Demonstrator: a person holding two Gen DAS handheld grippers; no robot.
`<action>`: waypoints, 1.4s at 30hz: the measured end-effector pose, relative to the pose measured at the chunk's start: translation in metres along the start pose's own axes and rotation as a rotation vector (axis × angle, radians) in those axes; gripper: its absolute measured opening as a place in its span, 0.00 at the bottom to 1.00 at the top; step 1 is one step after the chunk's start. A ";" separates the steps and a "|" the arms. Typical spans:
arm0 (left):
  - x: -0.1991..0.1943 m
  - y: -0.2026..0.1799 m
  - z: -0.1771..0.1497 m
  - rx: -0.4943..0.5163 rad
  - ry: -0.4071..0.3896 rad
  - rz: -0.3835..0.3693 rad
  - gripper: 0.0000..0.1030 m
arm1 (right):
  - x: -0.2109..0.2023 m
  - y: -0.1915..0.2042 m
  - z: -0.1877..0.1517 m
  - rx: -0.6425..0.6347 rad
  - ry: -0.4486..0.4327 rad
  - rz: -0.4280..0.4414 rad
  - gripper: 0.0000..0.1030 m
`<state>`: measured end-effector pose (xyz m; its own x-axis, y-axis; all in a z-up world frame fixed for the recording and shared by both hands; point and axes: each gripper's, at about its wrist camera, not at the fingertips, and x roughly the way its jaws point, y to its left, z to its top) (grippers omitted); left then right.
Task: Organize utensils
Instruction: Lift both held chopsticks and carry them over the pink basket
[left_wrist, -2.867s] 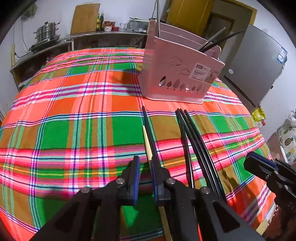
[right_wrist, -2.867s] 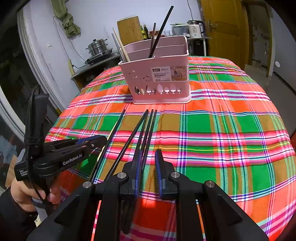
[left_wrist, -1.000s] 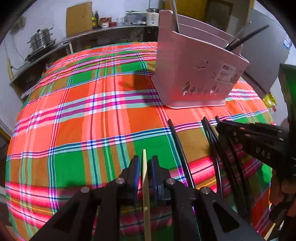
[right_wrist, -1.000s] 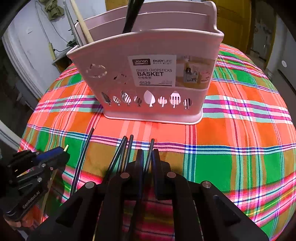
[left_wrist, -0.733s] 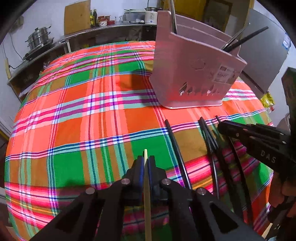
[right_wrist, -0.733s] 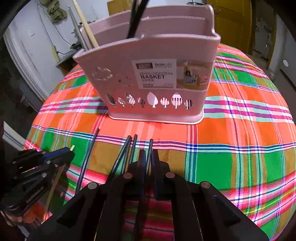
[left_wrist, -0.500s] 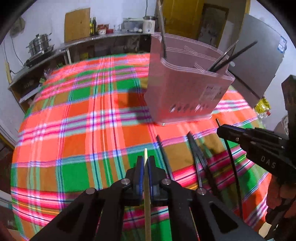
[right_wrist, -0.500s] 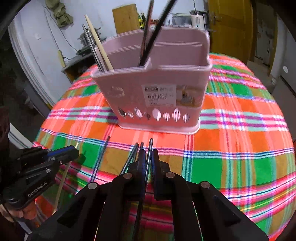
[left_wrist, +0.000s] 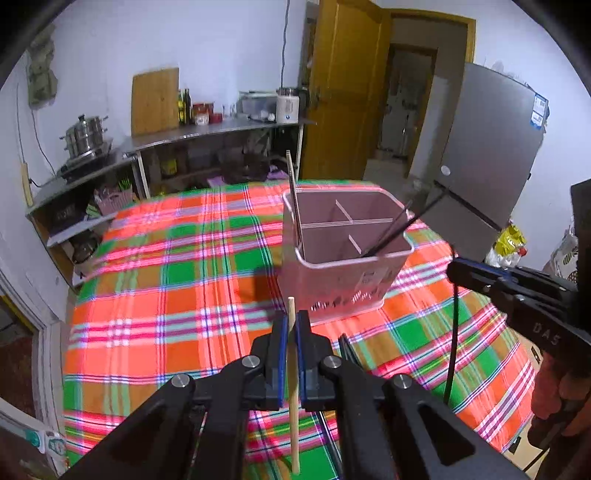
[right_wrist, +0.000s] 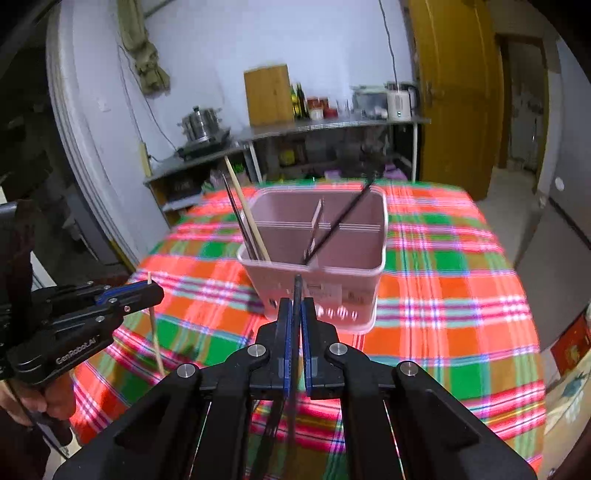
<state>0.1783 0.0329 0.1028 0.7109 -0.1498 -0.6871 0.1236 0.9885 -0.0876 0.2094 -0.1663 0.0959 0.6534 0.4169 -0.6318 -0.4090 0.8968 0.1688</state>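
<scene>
A pink chopstick basket (left_wrist: 369, 280) (right_wrist: 365, 254) with divided compartments stands on the plaid tablecloth (left_wrist: 166, 280). It holds black and wooden chopsticks. My left gripper (left_wrist: 291, 325) is shut on a wooden chopstick (left_wrist: 293, 413) and holds it raised in front of the basket; the gripper also shows at the left in the right wrist view (right_wrist: 147, 291). My right gripper (right_wrist: 294, 314) is shut on a black chopstick (right_wrist: 294, 365), lifted near the basket's front; it also shows in the left wrist view (left_wrist: 458, 269). Black chopsticks (left_wrist: 345, 349) lie on the cloth, mostly hidden behind my fingers.
A metal counter (left_wrist: 207, 129) with pots, bottles and a cutting board stands behind the table. A grey fridge (left_wrist: 491, 155) is at the right, next to a yellow door (left_wrist: 343, 88). The table edge drops off at the left and right.
Both grippers have risen well above the table, each lifting its chopstick off the cloth. The basket now appears from above, with its compartments in view.
</scene>
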 end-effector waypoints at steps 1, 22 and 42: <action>-0.004 -0.001 0.002 0.001 -0.007 -0.001 0.04 | -0.004 0.001 0.002 -0.006 -0.012 -0.004 0.04; -0.028 -0.010 -0.008 0.006 -0.018 -0.020 0.04 | -0.050 0.003 0.005 -0.021 -0.099 -0.026 0.04; -0.059 -0.013 0.078 -0.047 -0.149 -0.086 0.04 | -0.069 0.008 0.052 0.006 -0.235 0.021 0.04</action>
<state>0.1891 0.0273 0.2009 0.7941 -0.2317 -0.5618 0.1580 0.9714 -0.1774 0.1943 -0.1805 0.1800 0.7752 0.4582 -0.4349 -0.4210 0.8880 0.1851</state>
